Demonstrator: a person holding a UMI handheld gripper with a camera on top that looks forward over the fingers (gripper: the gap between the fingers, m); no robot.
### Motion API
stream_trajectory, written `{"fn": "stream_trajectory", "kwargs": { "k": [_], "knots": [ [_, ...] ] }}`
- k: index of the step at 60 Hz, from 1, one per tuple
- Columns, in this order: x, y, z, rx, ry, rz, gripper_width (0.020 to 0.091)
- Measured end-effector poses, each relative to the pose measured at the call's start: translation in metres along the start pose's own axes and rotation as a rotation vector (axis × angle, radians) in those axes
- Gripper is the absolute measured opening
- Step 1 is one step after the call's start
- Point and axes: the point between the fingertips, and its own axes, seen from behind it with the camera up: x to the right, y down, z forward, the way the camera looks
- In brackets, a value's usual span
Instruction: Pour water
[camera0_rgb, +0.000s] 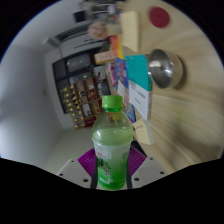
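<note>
Gripper (110, 172) clenched on a green bottle (111, 146), both purple pads (88, 161) pressing its sides, held tilted near a metal bowl (164, 68).

The tool (112, 172) shows only by its two fingers. They reach forward side by side, level with each other, one to the left and one to the right. Each finger (84, 165) is pale on its outer face and bears a magenta pad (88, 159) on its inner face. The pads face each other and lie against the two sides of a green bottle (111, 145) that stands upright between them, with no gap to be seen at either side, so both fingers press on it. The fingertips themselves are hidden behind the bottle's body. No hand, wrist or sleeve shows.
</note>
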Motion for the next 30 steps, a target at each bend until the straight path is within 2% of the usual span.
{"fn": "stream_trajectory", "kwargs": {
  "k": [1, 5, 10, 23, 28, 30],
  "knots": [
    [0.011, -0.015, 0.012, -0.005, -0.016, 0.028, 0.0397],
    [0.024, -0.031, 0.011, -0.015, -0.023, 0.117, 0.0398],
    [0.019, -0.022, -0.003, -0.07, -0.04, 0.208, 0.0398],
    [0.006, -0.039, -0.008, -0.055, -0.135, 0.445, 0.0398],
    [0.01, -0.042, -0.022, -0.051, -0.129, 0.479, 0.0401],
    [0.01, -0.046, -0.006, -0.055, -0.115, 0.481, 0.0398]
  ]
}}
